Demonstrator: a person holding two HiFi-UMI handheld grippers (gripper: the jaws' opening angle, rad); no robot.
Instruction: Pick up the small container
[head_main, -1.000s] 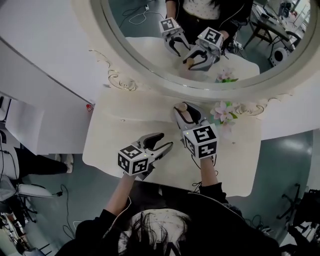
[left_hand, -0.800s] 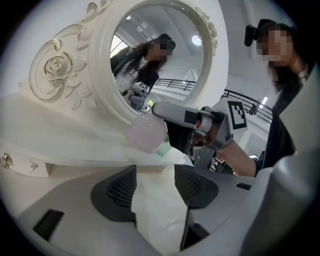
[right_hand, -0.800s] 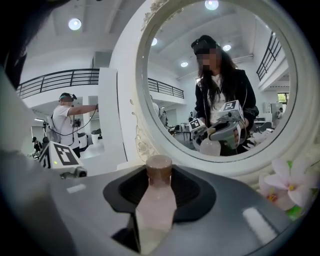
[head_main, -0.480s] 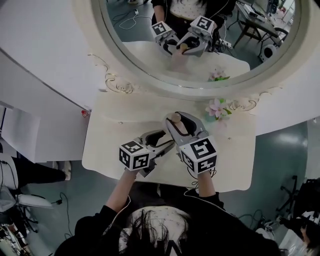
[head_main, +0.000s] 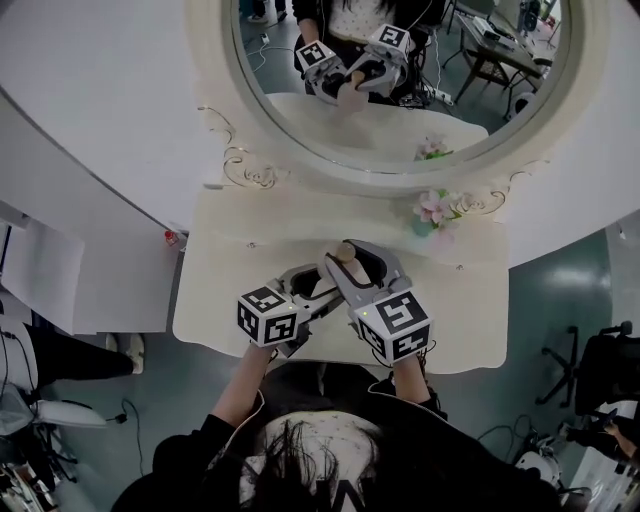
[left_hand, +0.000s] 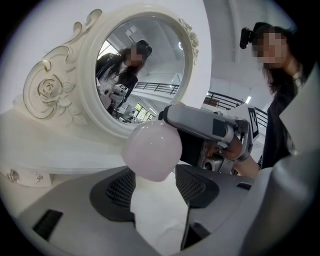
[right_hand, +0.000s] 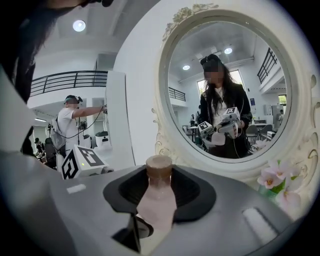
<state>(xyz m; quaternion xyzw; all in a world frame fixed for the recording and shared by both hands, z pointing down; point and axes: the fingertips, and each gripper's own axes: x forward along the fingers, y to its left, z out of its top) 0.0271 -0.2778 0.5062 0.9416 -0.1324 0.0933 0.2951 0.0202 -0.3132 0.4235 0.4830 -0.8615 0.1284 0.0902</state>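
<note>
Container sits clamped between right gripper fingers; left gripper fingers spread, just beside

Round mirror behind cream table; pink flowers right.

1. An oval mirror in a carved cream frame fills the top of the head view. Below it is a white dressing table with a scalloped edge.
2. Pink flowers stand at the back of the table, right of centre, against the frame.
3. A white wall takes the upper left. Grey-green floor shows at the right and lower left.
4. Cables trail on the floor at lower left, and a dark chair sits at the right edge.
5. In the right gripper view, a round ceiling lamp glows at upper left, above a dark balcony railing.
</note>
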